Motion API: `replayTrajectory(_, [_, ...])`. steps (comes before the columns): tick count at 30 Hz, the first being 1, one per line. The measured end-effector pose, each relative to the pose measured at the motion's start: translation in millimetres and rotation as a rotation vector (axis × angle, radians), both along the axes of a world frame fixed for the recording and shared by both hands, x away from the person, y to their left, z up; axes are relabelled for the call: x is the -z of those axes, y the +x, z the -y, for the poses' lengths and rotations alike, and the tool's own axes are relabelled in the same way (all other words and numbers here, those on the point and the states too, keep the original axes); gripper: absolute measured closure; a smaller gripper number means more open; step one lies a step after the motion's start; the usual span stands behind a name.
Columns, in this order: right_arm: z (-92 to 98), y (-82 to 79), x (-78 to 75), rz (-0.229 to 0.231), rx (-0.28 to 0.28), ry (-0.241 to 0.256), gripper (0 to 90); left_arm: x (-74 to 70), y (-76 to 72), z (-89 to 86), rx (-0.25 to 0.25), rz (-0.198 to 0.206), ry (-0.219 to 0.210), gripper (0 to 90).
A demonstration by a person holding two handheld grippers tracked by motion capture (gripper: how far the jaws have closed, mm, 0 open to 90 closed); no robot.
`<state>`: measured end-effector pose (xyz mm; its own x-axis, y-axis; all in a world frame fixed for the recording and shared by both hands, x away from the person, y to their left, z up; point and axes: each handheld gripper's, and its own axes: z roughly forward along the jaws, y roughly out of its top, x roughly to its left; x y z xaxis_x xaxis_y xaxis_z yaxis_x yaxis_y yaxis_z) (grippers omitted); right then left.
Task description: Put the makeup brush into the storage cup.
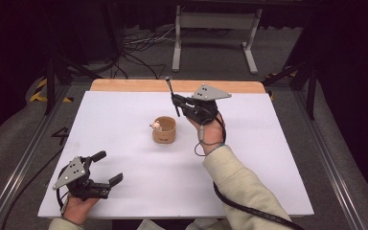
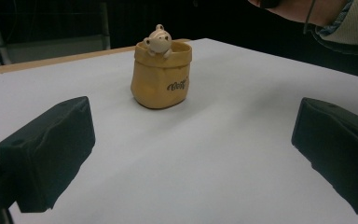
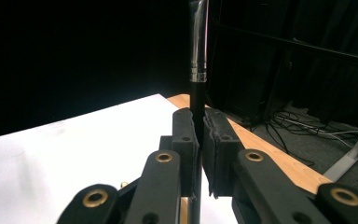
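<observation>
A slim black rod with a silver metal ferrule (image 3: pixel 197 51), perhaps a brush or pen, stands almost upright between the jaws of the right tool (image 3: pixel 199 135). The jaws are closed on its dark lower shaft. The right gripper view shows the shiny ferrule above the black shaft, but its upper end runs out of the picture. In the high view the same rod (image 1: pixel 172 97) is a thin dark stick that rises, slightly tilted, from the right tool (image 1: pixel 178 104), which the right hand (image 1: pixel 210 128) holds above the far middle part of the table (image 1: pixel 268 158).

Near the table's centre stands a small tan pot shaped like a soft sack (image 1: pixel 164 130). A little pale animal figure (image 1: pixel 156 126) sits at its rim. The left gripper view gives more detail: the pot (image 2: pixel 161 77) has a rolled rim and dark lettering on its side, which I cannot read, and the figure (image 2: pixel 158 41) looks out over the edge. What else lies inside the pot I cannot tell.

The left tool (image 1: pixel 109 167) is low over the near left corner of the table, its jaws wide apart with nothing between them, and it points toward the pot, well apart from it.
</observation>
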<state>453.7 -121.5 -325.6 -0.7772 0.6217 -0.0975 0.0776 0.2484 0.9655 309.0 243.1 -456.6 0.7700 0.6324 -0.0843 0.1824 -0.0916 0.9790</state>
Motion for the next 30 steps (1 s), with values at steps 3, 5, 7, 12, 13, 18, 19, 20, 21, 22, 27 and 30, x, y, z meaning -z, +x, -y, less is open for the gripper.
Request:
replayTrajectory(3, [-2.6, 2.0, 1.0, -0.003, -0.002, 0.002, 83.9, -0.3, 0.2, 0.5, 0.0, -0.001, -0.004, 0.0])
replayTrajectory(5, [-3.7, 2.9, 2.4, -0.007, -0.009, 0.011, 83.9, -0.4, 0.9, 1.1, 0.002, 0.003, -0.002, 0.0])
replayTrajectory(7, [-4.1, 3.3, 3.5, -0.008, -0.013, 0.02, 83.9, -0.3, 1.0, 1.7, 0.003, -0.001, -0.003, 0.0])
replayTrajectory(12, [-5.9, 6.7, 11.4, -0.019, -0.024, 0.069, 83.9, -0.2, 2.0, 1.6, 0.007, 0.001, -0.002, 0.0])
replayTrajectory(13, [-5.9, 6.7, 11.4, -0.019, -0.024, 0.069, 83.9, -0.2, 2.0, 1.6, 0.007, 0.001, -0.002, 0.0])
replayTrajectory(18, [-8.3, 10.4, 18.0, -0.045, -0.021, 0.103, 84.0, -0.2, 2.3, 1.6, 0.01, 0.0, -0.002, 0.0])
replayTrajectory(19, [-8.3, 10.4, 18.0, -0.045, -0.021, 0.103, 84.0, -0.2, 2.3, 1.6, 0.01, 0.0, -0.002, 0.0])
replayTrajectory(20, [-8.7, 11.1, 19.6, -0.051, -0.017, 0.109, 84.0, -0.1, 2.1, 1.7, 0.01, -0.004, -0.006, 0.0])
replayTrajectory(21, [-8.8, 11.4, 20.4, -0.056, -0.017, 0.111, 83.9, 0.0, 2.1, 1.7, 0.009, -0.007, -0.007, 0.0])
replayTrajectory(22, [-9.0, 12.1, 21.9, -0.057, -0.015, 0.113, 84.0, 0.0, 2.0, 1.7, 0.008, -0.007, -0.007, 0.0])
replayTrajectory(27, [-11.0, 13.9, 28.5, -0.068, -0.001, 0.114, 84.0, -0.3, 2.4, 1.6, 0.009, -0.007, -0.003, 0.0])
replayTrajectory(30, [-12.1, 14.6, 31.9, -0.072, 0.003, 0.107, 84.0, -0.4, 2.7, 1.4, 0.01, -0.009, -0.004, 0.0])
